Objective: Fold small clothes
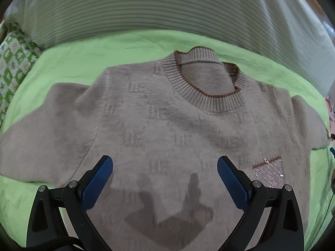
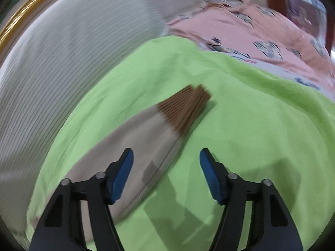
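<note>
A small beige knit sweater (image 1: 167, 129) lies flat, front up, on a green blanket (image 1: 69, 56), with its ribbed brown-trimmed collar (image 1: 209, 87) at the far side and a sparkly patch (image 1: 269, 173) at the right. My left gripper (image 1: 165, 163) hovers open and empty above the sweater's lower body. In the right wrist view one beige sleeve (image 2: 136, 138) with a brown ribbed cuff (image 2: 186, 106) lies stretched out on the green blanket (image 2: 261, 125). My right gripper (image 2: 166, 154) is open and empty above the sleeve's edge.
A grey striped cushion (image 1: 146, 10) runs along the far side and also shows in the right wrist view (image 2: 52, 62). A green-white patterned cloth (image 1: 14, 62) lies at the left. A pink patterned cloth (image 2: 261, 31) lies beyond the blanket at the right.
</note>
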Demonstrator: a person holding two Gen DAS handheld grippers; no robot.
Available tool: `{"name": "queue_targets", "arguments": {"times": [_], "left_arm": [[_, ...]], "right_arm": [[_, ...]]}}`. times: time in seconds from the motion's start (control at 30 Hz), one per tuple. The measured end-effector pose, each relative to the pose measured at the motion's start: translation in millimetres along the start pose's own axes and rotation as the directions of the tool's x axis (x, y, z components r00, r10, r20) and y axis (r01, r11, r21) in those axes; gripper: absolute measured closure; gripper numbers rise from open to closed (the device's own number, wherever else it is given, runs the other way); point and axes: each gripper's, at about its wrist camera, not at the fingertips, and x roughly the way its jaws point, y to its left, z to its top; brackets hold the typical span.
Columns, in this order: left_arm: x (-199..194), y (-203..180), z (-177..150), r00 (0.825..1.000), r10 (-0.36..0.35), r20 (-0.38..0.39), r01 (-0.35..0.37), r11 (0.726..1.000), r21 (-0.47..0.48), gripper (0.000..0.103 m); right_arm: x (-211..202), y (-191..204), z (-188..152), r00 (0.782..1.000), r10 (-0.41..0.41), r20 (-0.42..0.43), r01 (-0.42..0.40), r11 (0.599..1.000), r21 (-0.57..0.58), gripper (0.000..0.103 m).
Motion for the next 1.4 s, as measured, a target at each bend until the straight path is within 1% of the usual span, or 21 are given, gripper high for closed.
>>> {"name": "queue_targets", "arguments": {"times": [0.03, 0.07, 0.1, 0.13, 0.2, 0.3, 0.43, 0.57, 0.7, 0.73, 0.77, 0.8, 0.83, 0.87, 0.93, 0.97, 1.07, 1.13, 1.2, 1.33, 1.4], "left_arm": [[7, -1, 2, 1.000, 0.005, -0.008, -0.005, 1.000, 0.000, 0.003], [15, -2, 4, 1.000, 0.008, -0.021, -0.008, 1.000, -0.001, 0.003], [24, -3, 5, 0.999, 0.011, -0.038, -0.011, 1.000, -0.003, 0.003], [30, -3, 7, 0.999, 0.012, -0.048, -0.012, 1.000, -0.006, 0.003], [46, -1, 4, 0.995, 0.018, -0.098, -0.020, 1.000, -0.018, 0.004], [50, 3, 3, 0.993, 0.023, -0.113, -0.028, 0.999, -0.042, 0.005], [35, 12, 2, 0.994, -0.031, -0.104, 0.022, 0.996, -0.088, 0.006], [7, 24, -4, 0.995, -0.063, -0.081, 0.053, 0.991, -0.121, 0.006], [-25, 37, -20, 0.993, -0.080, -0.083, 0.068, 0.987, -0.148, 0.005], [-31, 40, -24, 0.993, -0.087, -0.081, 0.073, 0.985, -0.157, 0.005], [-35, 44, -27, 0.992, -0.097, -0.078, 0.083, 0.982, -0.167, 0.005], [-37, 48, -29, 0.991, -0.107, -0.079, 0.092, 0.980, -0.176, 0.005], [-37, 52, -33, 0.990, -0.118, -0.081, 0.102, 0.977, -0.188, 0.005], [-36, 55, -36, 0.988, -0.129, -0.085, 0.110, 0.974, -0.200, 0.005], [-31, 53, -38, 0.983, -0.159, -0.094, 0.135, 0.965, -0.225, 0.005], [-27, 52, -40, 0.979, -0.176, -0.101, 0.149, 0.960, -0.235, 0.005], [-8, 44, -42, 0.969, -0.202, -0.144, 0.162, 0.954, -0.251, 0.005], [5, 38, -40, 0.964, -0.207, -0.165, 0.159, 0.952, -0.261, 0.005], [17, 34, -37, 0.962, -0.208, -0.178, 0.153, 0.948, -0.278, 0.005], [32, 20, -19, 0.975, -0.167, -0.147, 0.124, 0.956, -0.267, 0.008], [33, 8, -10, 0.973, -0.192, -0.131, 0.157, 0.959, -0.237, 0.038]], "right_arm": [[8, -5, 5, 1.000, 0.001, -0.009, -0.001, 1.000, 0.020, 0.046], [18, -11, 11, 1.000, 0.012, -0.021, -0.011, 0.999, 0.045, 0.058], [27, -15, 15, 0.999, 0.021, -0.034, -0.019, 0.997, 0.068, 0.079], [30, -16, 17, 0.999, 0.019, -0.041, -0.016, 0.997, 0.070, 0.093], [29, -11, 18, 0.999, 0.037, -0.036, -0.036, 0.998, 0.051, 0.096], [-3, 13, 16, 0.988, 0.149, 0.034, -0.148, 0.988, -0.031, 0.096], [-62, 67, -2, 0.931, 0.360, 0.053, -0.349, 0.925, -0.147, 0.096], [-113, 142, -45, 0.825, 0.564, -0.042, -0.554, 0.792, -0.255, 0.096], [-145, 226, -118, 0.662, 0.701, -0.264, -0.747, 0.589, -0.308, 0.096], [-149, 244, -138, 0.627, 0.710, -0.321, -0.778, 0.547, -0.308, 0.095], [-152, 267, -168, 0.567, 0.712, -0.414, -0.824, 0.490, -0.286, 0.092], [-151, 283, -190, 0.525, 0.696, -0.490, -0.850, 0.456, -0.263, 0.083], [-148, 295, -211, 0.501, 0.670, -0.548, -0.863, 0.438, -0.253, 0.074], [-144, 309, -237, 0.485, 0.619, -0.618, -0.868, 0.427, -0.252, 0.059], [-141, 315, -263, 0.456, 0.592, -0.665, -0.880, 0.409, -0.240, 0.057], [-139, 314, -271, 0.457, 0.583, -0.672, -0.879, 0.413, -0.240, 0.057], [-131, 299, -272, 0.502, 0.562, -0.657, -0.853, 0.449, -0.267, 0.057], [-123, 287, -260, 0.545, 0.558, -0.626, -0.823, 0.496, -0.275, 0.057], [-118, 269, -246, 0.606, 0.538, -0.587, -0.777, 0.558, -0.291, 0.057], [-106, 231, -212, 0.697, 0.516, -0.498, -0.692, 0.665, -0.280, 0.057], [-101, 215, -199, 0.734, 0.502, -0.457, -0.652, 0.708, -0.270, 0.057]]}}
